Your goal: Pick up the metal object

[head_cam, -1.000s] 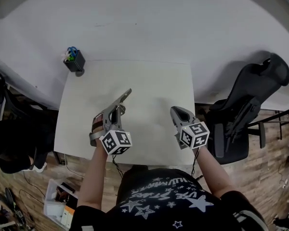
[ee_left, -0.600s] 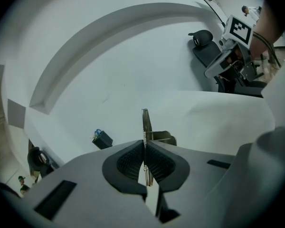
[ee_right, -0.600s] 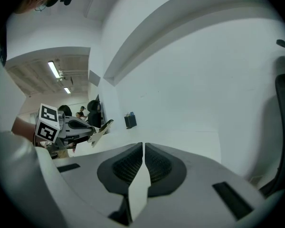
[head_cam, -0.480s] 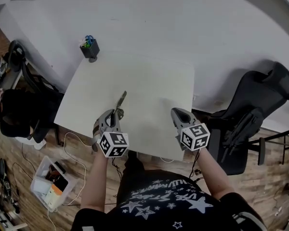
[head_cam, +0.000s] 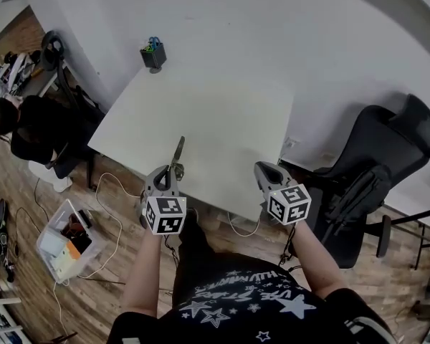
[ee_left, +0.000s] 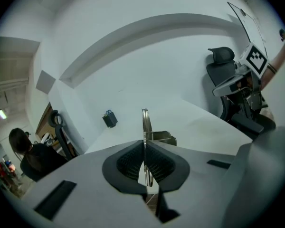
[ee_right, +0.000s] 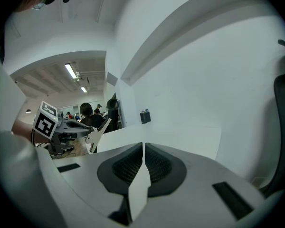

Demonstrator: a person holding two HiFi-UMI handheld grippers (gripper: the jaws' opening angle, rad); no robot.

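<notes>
Jaws of left hand-held gripper (ee_left: pixel 143 148) pinch metal object (ee_left: pixel 145 119), perhaps tongs.

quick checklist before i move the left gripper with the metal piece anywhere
1. Left gripper shut on the metal object: ok.
2. Grip firm, since it holds one end and the rest sticks out forward: cannot tell.
3. Right gripper shut, empty, apart from the object: ok.
4. Table bare ahead, pen holder off at the far corner: ok.
5. Object clear of the table surface: cannot tell.
</notes>
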